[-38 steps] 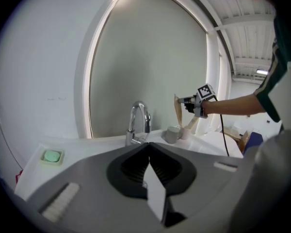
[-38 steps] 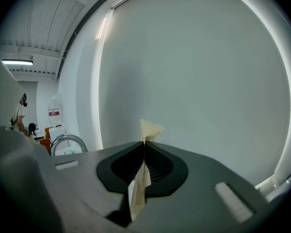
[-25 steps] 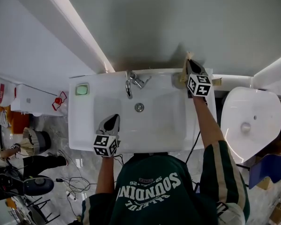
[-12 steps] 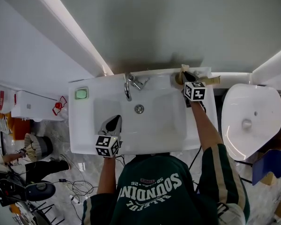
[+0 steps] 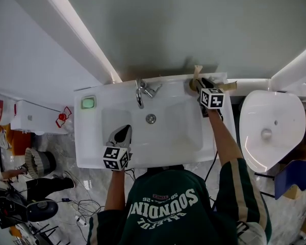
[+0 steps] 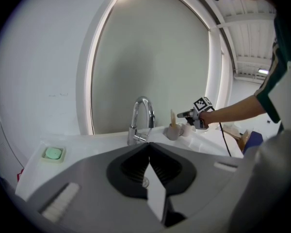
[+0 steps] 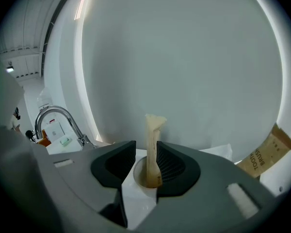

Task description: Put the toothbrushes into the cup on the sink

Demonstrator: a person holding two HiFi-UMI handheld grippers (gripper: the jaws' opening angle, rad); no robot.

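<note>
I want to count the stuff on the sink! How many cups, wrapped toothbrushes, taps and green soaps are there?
Cup: 1
Wrapped toothbrushes: 2 (one stands in the cup, one lies beside it)
Tap: 1
Green soap: 1
Total: 5

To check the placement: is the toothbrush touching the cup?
Touching. The right gripper view shows the toothbrush standing with its lower end inside the cup.
</note>
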